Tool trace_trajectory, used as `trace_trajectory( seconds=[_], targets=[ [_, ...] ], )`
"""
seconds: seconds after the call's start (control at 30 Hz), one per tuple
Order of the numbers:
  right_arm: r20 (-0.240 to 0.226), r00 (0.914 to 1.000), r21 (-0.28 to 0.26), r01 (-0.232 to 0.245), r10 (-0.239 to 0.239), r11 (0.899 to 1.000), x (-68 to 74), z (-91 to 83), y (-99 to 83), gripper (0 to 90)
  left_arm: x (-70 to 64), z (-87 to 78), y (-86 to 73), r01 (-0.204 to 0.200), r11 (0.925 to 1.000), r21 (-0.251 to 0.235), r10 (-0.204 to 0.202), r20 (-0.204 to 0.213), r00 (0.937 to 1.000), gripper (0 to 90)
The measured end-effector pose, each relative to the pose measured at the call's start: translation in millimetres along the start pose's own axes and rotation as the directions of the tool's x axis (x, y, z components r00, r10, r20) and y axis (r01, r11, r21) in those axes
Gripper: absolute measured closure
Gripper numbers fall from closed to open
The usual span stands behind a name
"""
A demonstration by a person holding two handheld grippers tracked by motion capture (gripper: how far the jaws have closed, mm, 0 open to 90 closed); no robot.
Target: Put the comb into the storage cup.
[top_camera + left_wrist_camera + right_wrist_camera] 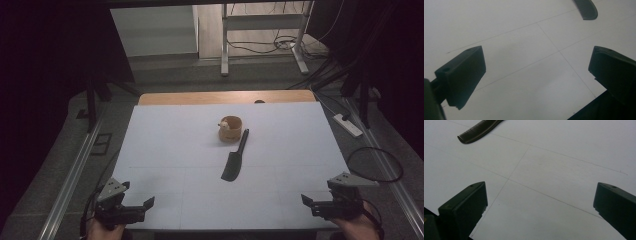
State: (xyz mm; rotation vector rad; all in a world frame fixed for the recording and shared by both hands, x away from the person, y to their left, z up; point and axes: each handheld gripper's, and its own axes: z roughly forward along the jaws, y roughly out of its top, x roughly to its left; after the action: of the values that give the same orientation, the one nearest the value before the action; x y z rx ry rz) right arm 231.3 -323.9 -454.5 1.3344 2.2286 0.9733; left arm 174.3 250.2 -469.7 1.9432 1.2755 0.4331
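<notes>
Both jaws spread, left gripper (142, 207) and right gripper (309, 201) flank the near table (175, 150) edge.

A white board (165, 150) covers a wooden table (200, 97), and beyond it — on the grey floor (170, 75) — stand a metal frame (262, 30), loose cables (260, 46) and a power strip (348, 125).
</notes>
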Motion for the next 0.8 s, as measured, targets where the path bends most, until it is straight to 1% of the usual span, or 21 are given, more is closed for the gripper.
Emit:
trace_trajectory(
  seconds=[0.13,0.23,0.47,0.57,0.8],
  targets=[
    [-0.001,1.0000,0.001,0.002,-0.002,1.000,0.2,0.6,0.3,0.0,1.4,-0.8,-0.6,0.013,0.9999,-0.004,-0.013,0.004,0.9999,1.7],
    [-0.002,1.0000,0.005,0.004,-0.004,1.000,0.3,1.1,0.6,0.0,1.4,-0.9,-0.6,0.015,0.9999,-0.004,-0.015,0.002,0.9999,1.7],
    [-0.006,0.9999,0.012,0.009,-0.009,1.000,0.5,1.5,0.5,0.0,-0.1,-0.8,-0.2,0.002,1.0000,-0.001,-0.002,0.001,1.0000,1.6],
    [-0.009,0.9999,0.013,0.011,-0.010,1.000,0.4,1.6,0.7,0.0,0.2,-0.5,-0.2,0.002,1.0000,0.000,-0.002,0.003,1.0000,1.6],
    [-0.025,0.9987,0.022,0.044,-0.043,0.999,3.5,2.9,2.1,0.0,2.0,-1.6,-1.2,0.016,0.9998,-0.011,-0.016,0.016,0.9997,1.6]
  ],
)
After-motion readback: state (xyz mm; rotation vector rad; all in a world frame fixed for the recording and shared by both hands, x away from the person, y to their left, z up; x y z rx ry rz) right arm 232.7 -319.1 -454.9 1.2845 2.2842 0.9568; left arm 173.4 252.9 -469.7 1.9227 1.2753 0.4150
